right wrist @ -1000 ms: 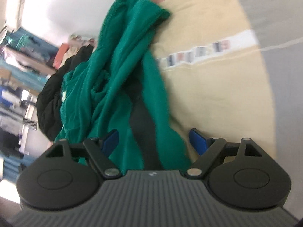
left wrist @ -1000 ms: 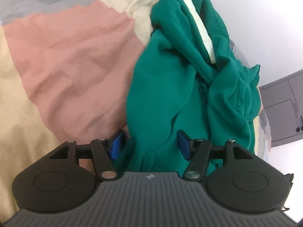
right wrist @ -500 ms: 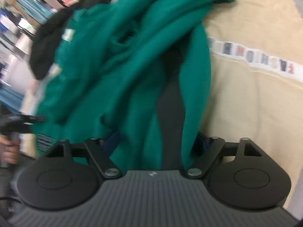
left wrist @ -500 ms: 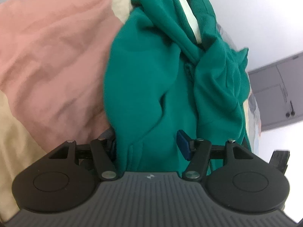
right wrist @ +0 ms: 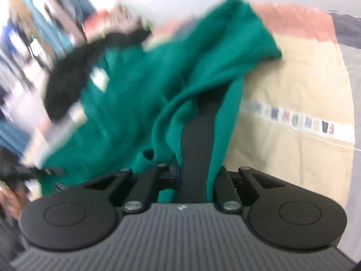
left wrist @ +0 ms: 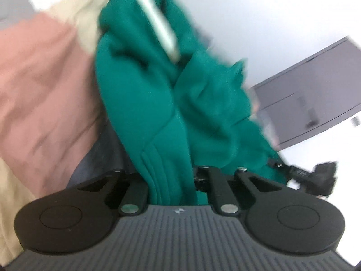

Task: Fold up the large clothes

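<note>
On the bed, the green garment lies bunched across the pink and beige bedspread. The left gripper pinches its ribbed hem; the right gripper is clamped on a green edge with a dark inner band. To do this step well, I'd lift both corners evenly and draw them apart (keeping the cloth taut) so it hangs flat. A second ago both sets of jaws stood spread around loose cloth; they have just been closing on it.

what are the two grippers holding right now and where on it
Both jaws just closed on the green garment: left gripper on a stitched edge, right gripper on an edge with dark lining.
</note>
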`<state>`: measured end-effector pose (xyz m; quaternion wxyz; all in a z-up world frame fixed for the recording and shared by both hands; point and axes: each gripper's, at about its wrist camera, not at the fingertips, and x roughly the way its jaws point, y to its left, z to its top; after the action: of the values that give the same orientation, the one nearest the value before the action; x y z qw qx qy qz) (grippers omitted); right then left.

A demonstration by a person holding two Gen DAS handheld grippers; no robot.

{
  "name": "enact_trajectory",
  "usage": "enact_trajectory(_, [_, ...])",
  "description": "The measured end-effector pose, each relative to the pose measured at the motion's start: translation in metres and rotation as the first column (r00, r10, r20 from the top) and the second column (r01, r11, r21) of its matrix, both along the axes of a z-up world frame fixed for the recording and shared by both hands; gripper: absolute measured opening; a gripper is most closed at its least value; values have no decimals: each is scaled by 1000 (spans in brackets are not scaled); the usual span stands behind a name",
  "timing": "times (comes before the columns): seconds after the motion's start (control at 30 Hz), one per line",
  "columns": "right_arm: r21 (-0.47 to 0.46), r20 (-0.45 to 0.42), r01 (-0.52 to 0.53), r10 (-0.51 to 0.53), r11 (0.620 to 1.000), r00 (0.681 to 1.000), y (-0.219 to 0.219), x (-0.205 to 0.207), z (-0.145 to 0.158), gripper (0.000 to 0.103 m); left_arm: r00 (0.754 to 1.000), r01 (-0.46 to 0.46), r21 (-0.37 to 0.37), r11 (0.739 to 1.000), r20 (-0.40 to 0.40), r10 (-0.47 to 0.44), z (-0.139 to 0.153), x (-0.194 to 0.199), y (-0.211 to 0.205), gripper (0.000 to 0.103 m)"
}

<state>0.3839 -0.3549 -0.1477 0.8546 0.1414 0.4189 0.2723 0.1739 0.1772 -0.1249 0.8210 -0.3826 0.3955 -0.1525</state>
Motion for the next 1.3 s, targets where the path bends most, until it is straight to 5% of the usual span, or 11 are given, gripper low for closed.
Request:
enact_trajectory(0.33, [443,80,31,-74,896,994,-33,-62,51,10,992,-77,-248,966,76,98,59,-56,44,10])
enact_trajectory(0.57, [603,67,104,-180,791,981,-73,-128,64,9,987,-117,-315,942,70,146,84,-128,57,10])
enact_trajectory(0.7, [622,33,150,-217,768,976,-81,-146,58,8,980,-143,-327,934,82,179,80,-143,60,10])
enact_trajectory(0.93, [614,-71,272,-291,741,954,-70,-103,43,8,951,-224,-390,893,115,288,89,-86,60,10])
enact_trajectory(1.17, [576,-159,438,-431,690,888,-69,-18,39,8,901,-310,-309,899,208,382,110,10,61,11])
enact_trajectory(1.3, [522,-202,533,-511,666,836,-52,33,32,8,890,-366,-173,914,221,398,106,66,63,11])
